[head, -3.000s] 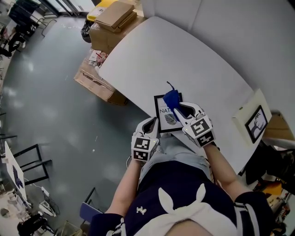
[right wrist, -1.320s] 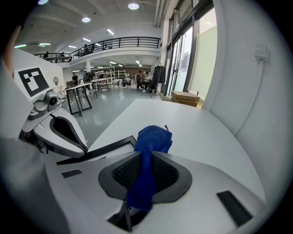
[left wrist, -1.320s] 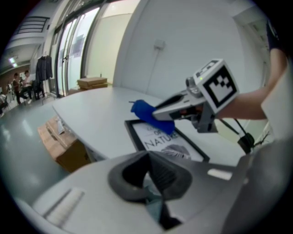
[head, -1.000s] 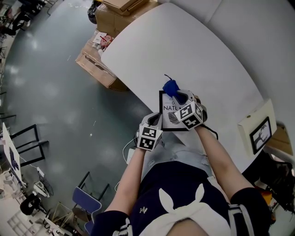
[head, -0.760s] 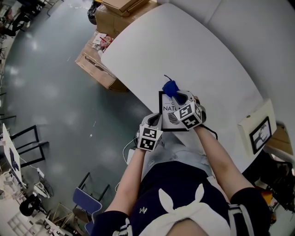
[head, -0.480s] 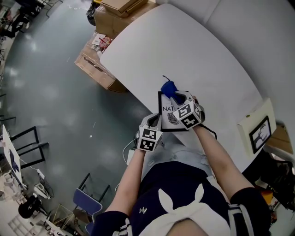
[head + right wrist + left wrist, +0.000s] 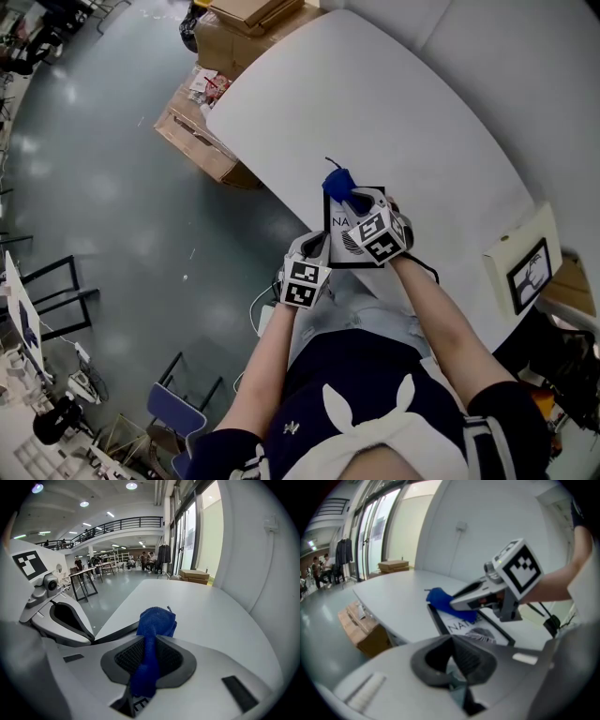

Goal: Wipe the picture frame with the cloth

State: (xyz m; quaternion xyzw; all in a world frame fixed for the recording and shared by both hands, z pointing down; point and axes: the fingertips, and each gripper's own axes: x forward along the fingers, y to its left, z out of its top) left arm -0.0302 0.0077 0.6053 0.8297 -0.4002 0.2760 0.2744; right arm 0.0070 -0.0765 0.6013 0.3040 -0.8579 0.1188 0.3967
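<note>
Cloth [image 7: 337,181], clamped in right gripper [image 7: 355,200], touches picture frame [image 7: 343,234] mid-frame; left gripper [image 7: 315,249] jaws together.

Bright, even indoor light; heavy fisheye warp in both gripper views.
Head view was sharp: white surface [image 7: 412,112] lit flat with faint shadows only, grey floor [image 7: 94,187] showed soft sheen patches, edges bent. Left gripper view: daylight came from tall windows [image 7: 377,531] at left, blown out; left tongs [image 7: 452,663] up close were blurred, corners went black. Right gripper view: round ceiling lights [image 7: 131,486] glared, window [image 7: 206,531] at right was overexposed, blue cloth [image 7: 152,639] in the right tongs [image 7: 147,667] was soft up close, hall behind was sharper, black vignette in corners.
</note>
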